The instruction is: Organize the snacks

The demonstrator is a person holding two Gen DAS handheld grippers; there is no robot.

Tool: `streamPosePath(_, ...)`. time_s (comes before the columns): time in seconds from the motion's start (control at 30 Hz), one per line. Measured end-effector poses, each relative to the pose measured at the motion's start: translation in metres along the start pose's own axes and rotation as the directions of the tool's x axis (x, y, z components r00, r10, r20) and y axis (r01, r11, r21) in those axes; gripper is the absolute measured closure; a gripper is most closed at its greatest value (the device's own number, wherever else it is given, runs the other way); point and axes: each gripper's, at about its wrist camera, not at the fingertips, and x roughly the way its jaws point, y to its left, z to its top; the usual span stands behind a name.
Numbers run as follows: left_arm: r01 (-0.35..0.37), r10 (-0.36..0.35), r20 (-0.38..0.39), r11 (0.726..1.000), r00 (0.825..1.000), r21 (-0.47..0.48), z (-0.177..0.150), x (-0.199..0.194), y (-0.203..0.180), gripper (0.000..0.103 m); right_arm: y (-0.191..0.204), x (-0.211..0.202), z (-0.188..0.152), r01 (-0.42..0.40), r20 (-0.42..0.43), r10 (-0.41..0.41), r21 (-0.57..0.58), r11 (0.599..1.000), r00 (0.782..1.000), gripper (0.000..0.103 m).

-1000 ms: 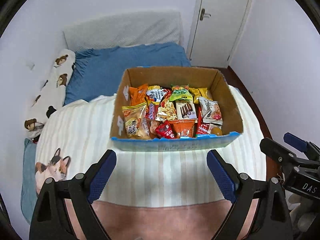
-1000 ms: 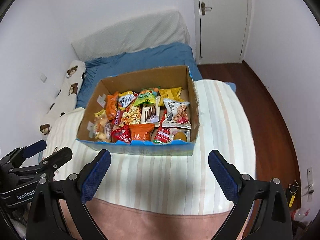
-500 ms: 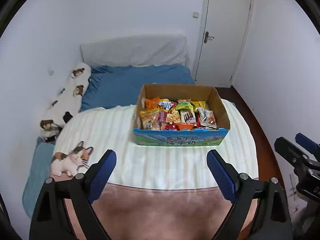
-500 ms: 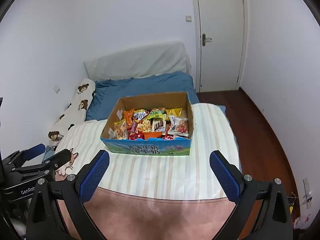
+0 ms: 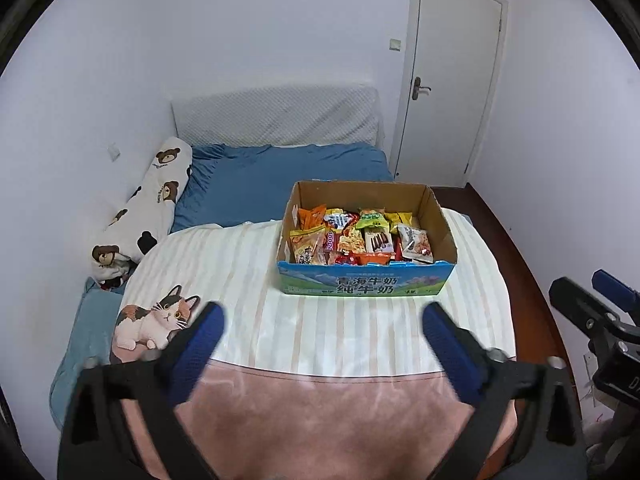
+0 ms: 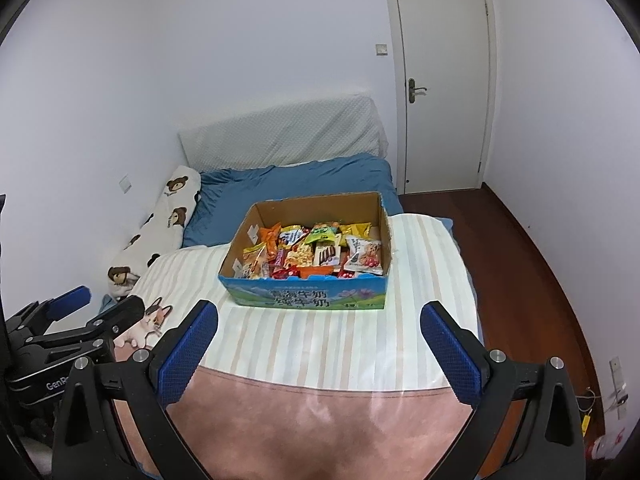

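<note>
Left wrist view: the left gripper (image 5: 320, 322) is held released, its blue pads (image 5: 202, 344) spread wide with nothing between them, above the near edge of the bed (image 5: 256, 272). The box (image 5: 366, 284) is seen on the striped blanket (image 5: 360, 332), toward the bed's right side and well apart from the fingers. It is filled with snacks (image 5: 360, 238), packed close and touching one another; a cookie pack (image 5: 416, 242) lies against the right wall and an orange pack (image 5: 312, 216) near the back left corner. A cat print (image 5: 154, 322) is shown at the blanket's left edge, and a bear bolster (image 5: 140, 216) lies along the bed's left edge against the wall. A door (image 5: 448, 80) stands shut beyond the far right corner. In the right wrist view the right gripper (image 6: 318, 322) is likewise released, with nothing between its pads (image 6: 188, 354), and is held over the near edge, with the box (image 6: 308, 298) well ahead of it. The left gripper (image 6: 86, 308) is seen there at the left, by the cat print (image 6: 150, 324).
</note>
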Motion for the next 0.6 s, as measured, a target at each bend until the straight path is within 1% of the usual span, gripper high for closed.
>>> streamPosePath(0.2, -0.026, 0.026, 0.006, 1.0, 1.0, 0.006, 0.005, 0.015, -0.003, 0.0, -0.009, 0.021, 0.005, 0.043, -0.006, -0.043, 0.005, 0.999, 0.999, 0.0)
streamPosePath(0.27, -0.04, 0.039, 0.01, 0.999, 0.999, 0.006, 0.008, 0.023, -0.004, 0.0, -0.012, 0.031, 0.007, 0.066, -0.008, -0.066, 0.001, 0.998, 0.998, 0.0)
streamPosePath(0.37, -0.057, 0.057, 0.006, 0.998, 0.998, 0.008, 0.014, 0.038, -0.004, 0.0, -0.016, 0.047, 0.012, 0.08, -0.013, -0.08, 0.009, 0.997, 0.997, 0.0)
streamPosePath(0.6, -0.085, 0.086, -0.025, 0.996, 0.996, 0.015, 0.027, 0.074, -0.005, 0.0, -0.019, 0.087, 0.026, 0.104, -0.034, -0.104, 0.006, 0.995, 0.994, 0.0)
